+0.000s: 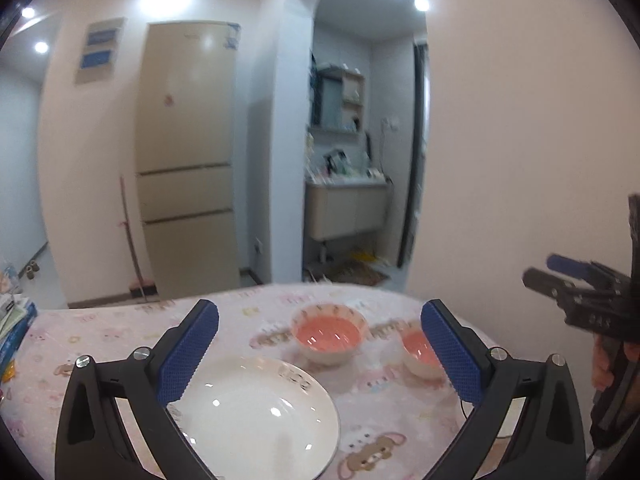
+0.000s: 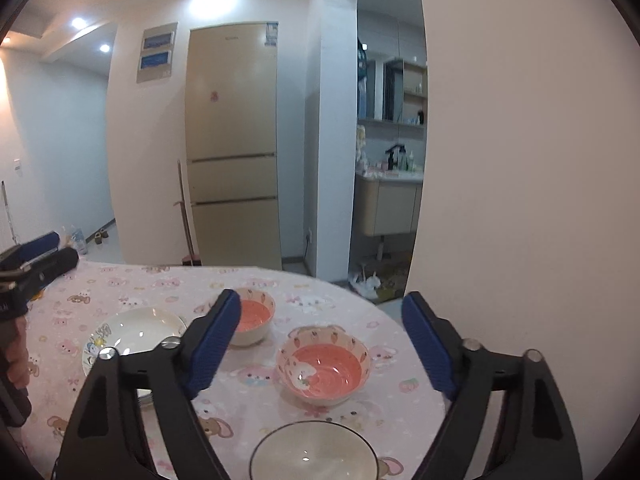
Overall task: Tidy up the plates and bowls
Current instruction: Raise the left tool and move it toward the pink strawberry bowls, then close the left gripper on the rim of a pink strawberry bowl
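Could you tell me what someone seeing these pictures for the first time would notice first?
Probably the two bowls with pink insides, one between the right gripper's open fingers and the other farther back on the cartoon-print tablecloth. Next, the white plate close under the open left gripper, and the tall beige fridge against the far wall.

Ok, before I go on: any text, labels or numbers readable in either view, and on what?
None can be read.
Fridge: a small mark at the top of its door and a blue sticker, both too small.
Blue wall panels: blurred.
White plate: a cartoon print on its rim, too small to tell any lettering.
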